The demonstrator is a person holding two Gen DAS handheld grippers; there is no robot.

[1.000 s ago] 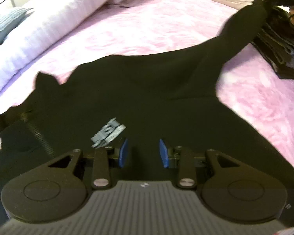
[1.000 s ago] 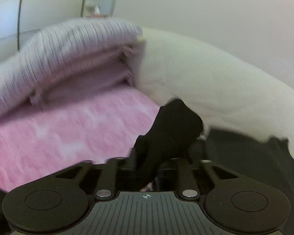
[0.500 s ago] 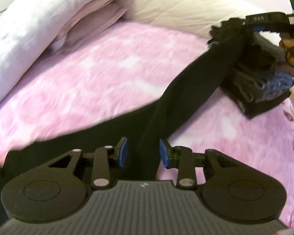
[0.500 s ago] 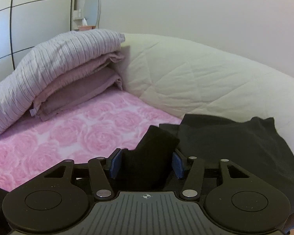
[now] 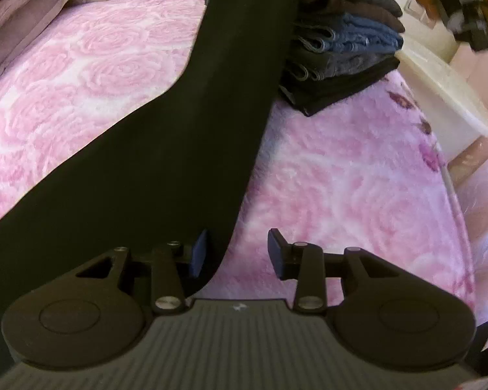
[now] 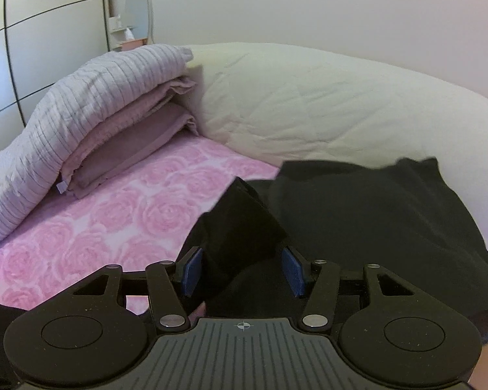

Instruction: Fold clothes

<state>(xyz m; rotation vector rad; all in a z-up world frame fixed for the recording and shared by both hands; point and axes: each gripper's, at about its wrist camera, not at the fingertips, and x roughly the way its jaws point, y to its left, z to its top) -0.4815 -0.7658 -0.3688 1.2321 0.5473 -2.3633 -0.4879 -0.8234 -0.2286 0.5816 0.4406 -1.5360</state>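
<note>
A black garment [image 5: 153, 175] lies on the pink rose-patterned bed cover [image 5: 341, 195]. Its long sleeve [image 5: 244, 48] stretches up to the pile of folded clothes [image 5: 348, 45]. My left gripper [image 5: 237, 253] is open just above the bed, and the garment's edge runs past its left pad [image 5: 199, 253]. In the right wrist view the sleeve end [image 6: 240, 221] rests loosely between the fingers of my open right gripper [image 6: 242, 269], beside the black top layer of the pile [image 6: 374, 221]. The right gripper is also partly visible [image 5: 465, 9] at the top right of the left wrist view.
Folded grey and mauve quilts [image 6: 97, 120] and a cream duvet [image 6: 309, 104] lie along the head of the bed. A white lidded box [image 5: 439, 97] stands beside the bed on the right. A wardrobe and an oval mirror [image 6: 138, 9] are behind.
My right gripper has gone from shut on the sleeve end to wide open, and the sleeve now lies loose. My left gripper has swung right, from over the garment's body to its sleeve edge.
</note>
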